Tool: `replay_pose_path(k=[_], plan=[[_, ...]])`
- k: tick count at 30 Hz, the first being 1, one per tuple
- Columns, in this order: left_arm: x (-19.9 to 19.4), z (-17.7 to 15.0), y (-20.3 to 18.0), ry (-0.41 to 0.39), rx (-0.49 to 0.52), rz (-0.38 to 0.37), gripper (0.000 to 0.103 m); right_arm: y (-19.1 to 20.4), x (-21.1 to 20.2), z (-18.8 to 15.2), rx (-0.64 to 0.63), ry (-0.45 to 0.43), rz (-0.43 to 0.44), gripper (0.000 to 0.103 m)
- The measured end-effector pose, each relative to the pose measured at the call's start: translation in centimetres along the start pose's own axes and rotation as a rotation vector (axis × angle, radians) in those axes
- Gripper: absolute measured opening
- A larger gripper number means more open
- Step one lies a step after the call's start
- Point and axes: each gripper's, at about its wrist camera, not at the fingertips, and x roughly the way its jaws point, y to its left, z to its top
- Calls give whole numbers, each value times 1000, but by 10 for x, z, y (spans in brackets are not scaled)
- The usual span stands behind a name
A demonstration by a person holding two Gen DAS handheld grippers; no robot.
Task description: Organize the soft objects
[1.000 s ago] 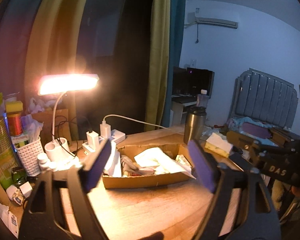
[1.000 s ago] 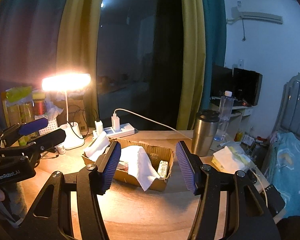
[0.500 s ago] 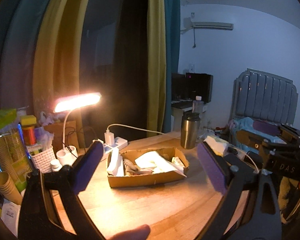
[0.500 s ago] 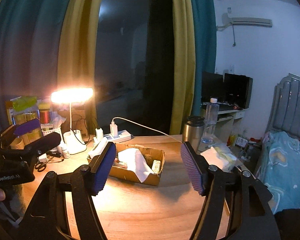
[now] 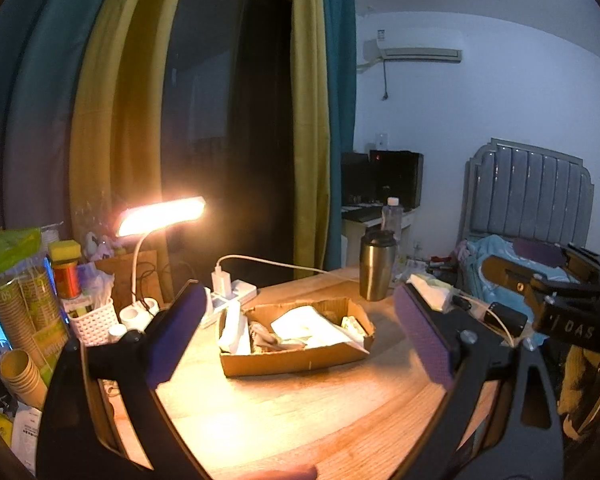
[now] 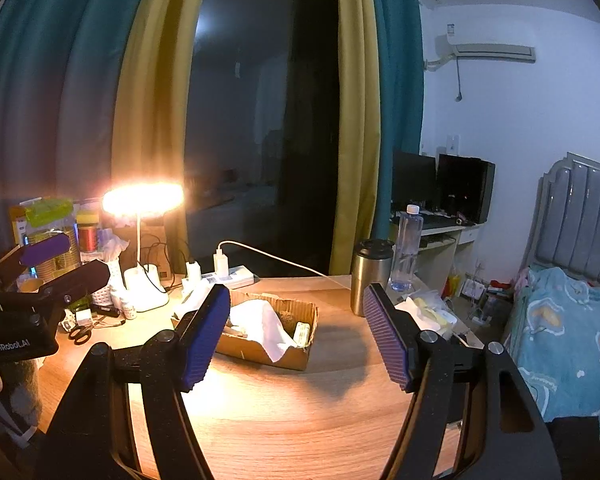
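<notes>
A shallow cardboard box (image 5: pixel 292 360) (image 6: pixel 260 350) sits mid-table under the lamp. Inside it lie a white cloth (image 5: pixel 308 326) (image 6: pixel 260 320) and small crumpled items, and another white cloth (image 5: pixel 232 328) hangs over its left end. A loose pile of pale tissues (image 5: pixel 428 288) (image 6: pixel 428 312) rests near the table's right edge. My left gripper (image 5: pixel 300 290) is open and empty, well short of the box and above the table. My right gripper (image 6: pixel 295 291) is also open and empty, equally far back. Each gripper shows at the edge of the other's view (image 5: pixel 540 280) (image 6: pixel 48 268).
A lit desk lamp (image 5: pixel 160 214), white power strip (image 5: pixel 236 292) with cable, steel tumbler (image 5: pixel 376 264) and water bottle (image 6: pixel 406 252) stand behind the box. Paper cups (image 5: pixel 20 372), a white basket (image 5: pixel 94 320) and scissors (image 6: pixel 80 334) crowd the left. A bed (image 6: pixel 568 332) lies right.
Both grippers have drawn back and upward from the box, which now looks smaller and farther. The right gripper's jaws have spread wider.
</notes>
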Motion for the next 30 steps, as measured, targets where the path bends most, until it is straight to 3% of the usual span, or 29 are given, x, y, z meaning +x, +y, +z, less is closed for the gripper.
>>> replay_pose_path(k=[30], plan=[[-6, 1, -1, -1, 0, 1, 96, 2, 0, 1, -1, -1, -2, 72]])
